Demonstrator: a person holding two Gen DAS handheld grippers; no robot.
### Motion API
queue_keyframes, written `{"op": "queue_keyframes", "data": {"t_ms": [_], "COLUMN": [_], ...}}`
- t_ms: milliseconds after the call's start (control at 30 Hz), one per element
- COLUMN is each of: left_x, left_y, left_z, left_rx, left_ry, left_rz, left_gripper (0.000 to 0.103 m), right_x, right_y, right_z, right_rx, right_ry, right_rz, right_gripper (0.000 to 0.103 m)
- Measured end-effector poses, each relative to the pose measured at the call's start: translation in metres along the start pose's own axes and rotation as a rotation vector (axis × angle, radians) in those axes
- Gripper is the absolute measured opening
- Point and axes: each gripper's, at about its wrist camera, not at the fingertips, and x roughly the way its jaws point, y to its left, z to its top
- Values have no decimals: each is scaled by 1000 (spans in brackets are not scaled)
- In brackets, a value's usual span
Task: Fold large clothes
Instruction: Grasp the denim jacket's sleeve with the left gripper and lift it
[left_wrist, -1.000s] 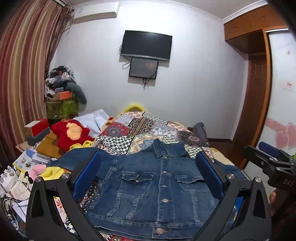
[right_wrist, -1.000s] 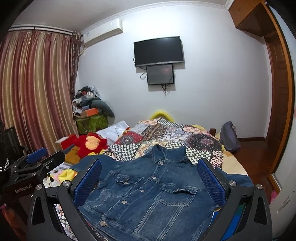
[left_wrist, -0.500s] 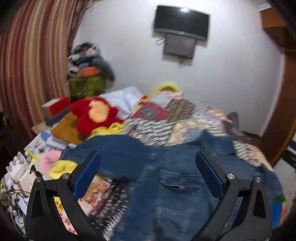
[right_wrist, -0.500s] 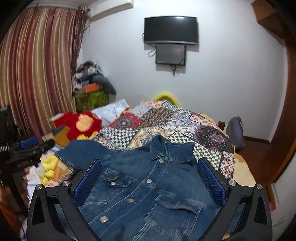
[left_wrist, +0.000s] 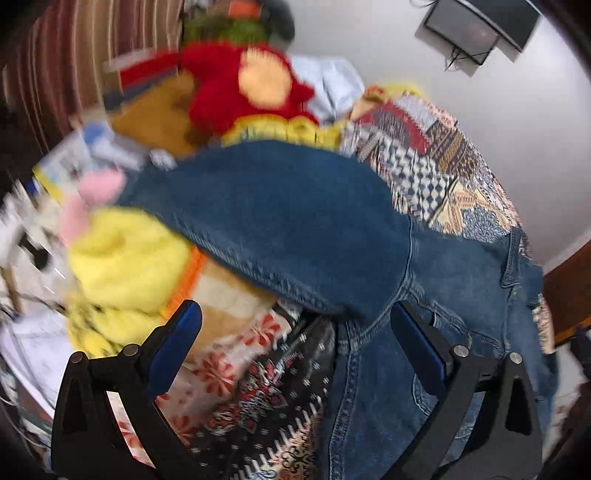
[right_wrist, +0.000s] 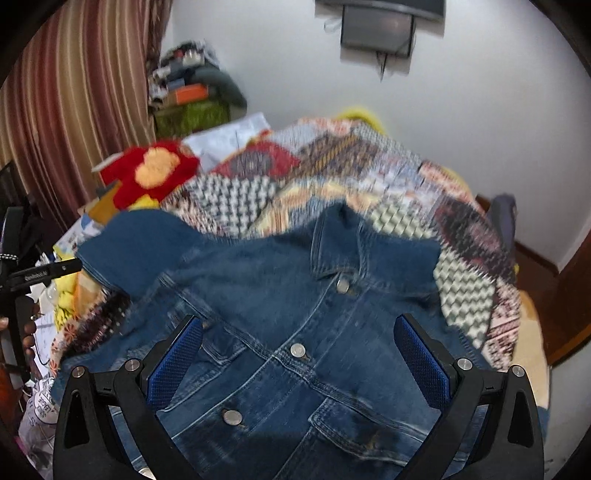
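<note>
A blue denim jacket (right_wrist: 295, 314) lies front-up and buttoned on a patchwork bedspread (right_wrist: 369, 192), collar toward the far wall. In the left wrist view its left sleeve (left_wrist: 266, 214) stretches out to the left over the bed's side. My left gripper (left_wrist: 295, 354) is open and empty, hovering near the sleeve's armpit. My right gripper (right_wrist: 297, 363) is open and empty above the jacket's chest. The left gripper also shows at the left edge of the right wrist view (right_wrist: 33, 277).
A red plush toy (left_wrist: 243, 85) and a yellow knit item (left_wrist: 125, 258) lie left of the bed among papers. Striped curtains (right_wrist: 74, 103) hang at the left. A dark bag (right_wrist: 502, 218) sits at the bed's right. A TV (right_wrist: 376, 22) hangs on the far wall.
Both grippers have dropped toward the jacket. The left one has swung left and down toward the sleeve; the right one has moved closer over the chest. Both stay open.
</note>
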Motion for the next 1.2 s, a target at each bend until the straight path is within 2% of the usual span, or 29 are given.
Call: {"op": "queue_keyframes", "data": {"t_ms": [133,200,233,300,333,467,533,600,633,700,800,867,1000,1200], "left_x": [21,28,31,38,40,43,43,44,45,40,23,6,-28,-58], "left_y": [7,8,10,17,18,23,27,32,34,34,25,13,-25,-102], "left_z": [3,7,11,20,24,38,43,46,49,50,51,55,68,70], "left_rx": [-1,-4,-12,-49,-60,-75,-79,-96,-104,-100,-32,20,130,297], "left_ry": [69,76,74,76,74,34,8,-13,-12,-28,-80,-139,-225,-278], "left_rz": [-67,-101,-117,-127,-135,-139,-127,-93,-77,-53,-3,-43,-72,-198], "left_gripper": [103,102,100,90,88,75,66,46,41,26,12,12,9,7], "right_x": [39,55,63,71,76,83,88,93,95,101,103,100,79,35], "right_y": [-3,-4,-6,-6,-7,-5,-6,-6,-6,-9,-11,-16,-25,-43], "right_z": [-3,-5,-6,-8,-8,-10,-12,-16,-17,-20,-24,-26,-21,-12], "right_rx": [20,42,58,82,92,105,116,131,139,162,184,201,232,261], "right_ry": [96,141,161,189,200,219,239,266,281,320,356,361,320,230], "right_rz": [30,63,86,117,133,152,167,182,191,208,218,224,230,207], "right_gripper": [103,103,102,102,102,102,102,102,102,102,102,102,102,102]}}
